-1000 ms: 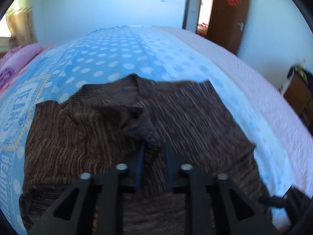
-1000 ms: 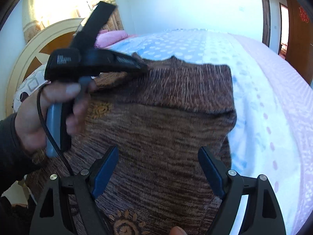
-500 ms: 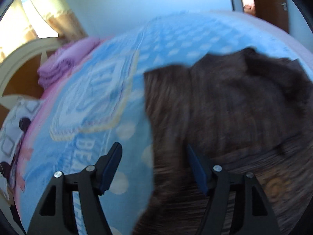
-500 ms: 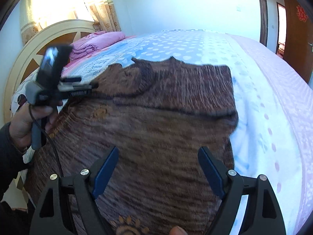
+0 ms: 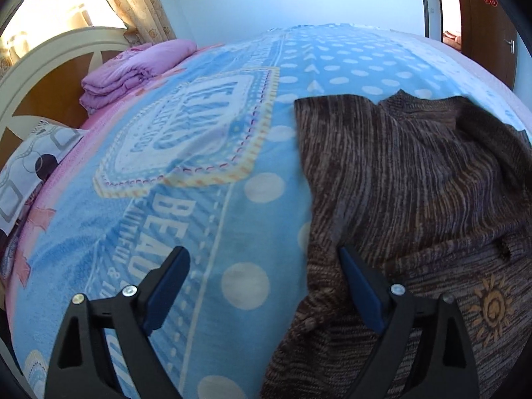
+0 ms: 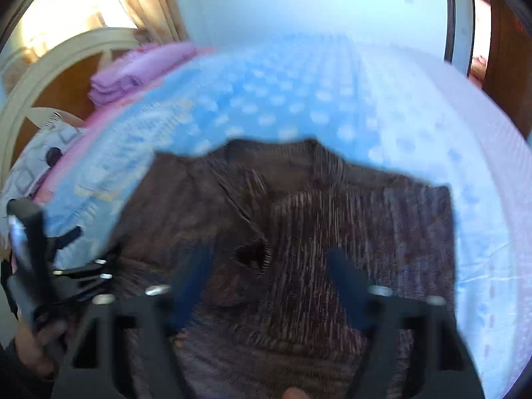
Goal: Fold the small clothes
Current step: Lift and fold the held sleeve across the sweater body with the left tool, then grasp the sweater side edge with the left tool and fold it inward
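Bed blanket [image 5: 232, 183] sharp; sweater [image 6: 332, 232] blurred in right view.

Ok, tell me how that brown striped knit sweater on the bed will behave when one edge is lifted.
The brown striped knit sweater will probably droop limply: it already lies in soft folds and creases. Its thick knit looks fairly weighty, so it may sag. It seems unlikely to slide on the fuzzy blue dotted blanket.
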`<state>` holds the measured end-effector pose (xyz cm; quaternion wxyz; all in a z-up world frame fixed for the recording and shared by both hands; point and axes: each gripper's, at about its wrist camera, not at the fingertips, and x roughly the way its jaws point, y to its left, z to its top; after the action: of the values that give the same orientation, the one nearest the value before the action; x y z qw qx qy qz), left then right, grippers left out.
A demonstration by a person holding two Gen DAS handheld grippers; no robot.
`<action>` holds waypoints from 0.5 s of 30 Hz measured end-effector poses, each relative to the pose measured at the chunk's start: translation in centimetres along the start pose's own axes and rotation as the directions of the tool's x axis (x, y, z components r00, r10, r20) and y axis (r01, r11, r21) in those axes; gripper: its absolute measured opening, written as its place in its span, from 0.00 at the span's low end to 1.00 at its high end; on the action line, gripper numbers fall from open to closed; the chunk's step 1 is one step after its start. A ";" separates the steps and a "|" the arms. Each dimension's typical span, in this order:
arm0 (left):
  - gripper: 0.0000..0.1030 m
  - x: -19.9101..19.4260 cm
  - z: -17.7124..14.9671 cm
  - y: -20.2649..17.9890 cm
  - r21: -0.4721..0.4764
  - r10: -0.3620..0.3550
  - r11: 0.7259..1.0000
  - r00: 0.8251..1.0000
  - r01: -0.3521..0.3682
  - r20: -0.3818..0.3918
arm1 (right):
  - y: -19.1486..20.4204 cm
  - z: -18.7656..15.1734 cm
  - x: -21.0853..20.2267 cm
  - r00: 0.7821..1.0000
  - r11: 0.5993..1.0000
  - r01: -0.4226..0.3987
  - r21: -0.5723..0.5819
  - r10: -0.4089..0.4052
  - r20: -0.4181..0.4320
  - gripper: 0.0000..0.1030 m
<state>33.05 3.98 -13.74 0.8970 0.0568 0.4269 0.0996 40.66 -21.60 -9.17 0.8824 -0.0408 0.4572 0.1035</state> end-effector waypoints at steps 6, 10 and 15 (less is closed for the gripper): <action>0.93 0.2 -0.2 1.0 -0.052 -0.040 0.998 0.999 0.040 0.000 | -2.8 -4.0 -3.2 0.998 0.998 -0.049 0.033 0.048 0.043 0.05; 0.93 -0.1 -0.5 1.1 -0.047 -0.040 0.998 0.999 0.040 0.001 | -3.7 -5.2 -3.2 0.999 0.999 0.035 -0.005 -0.035 0.023 0.05; 0.93 -0.6 -1.1 2.4 -0.104 -0.049 0.993 0.999 0.050 0.015 | -4.6 -5.0 -4.0 0.995 0.992 -0.092 0.087 0.088 0.044 0.40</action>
<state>31.48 6.25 -13.52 0.9035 -0.0002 0.4170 0.0992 35.48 -27.50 -8.90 0.8867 0.0214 0.4451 0.1233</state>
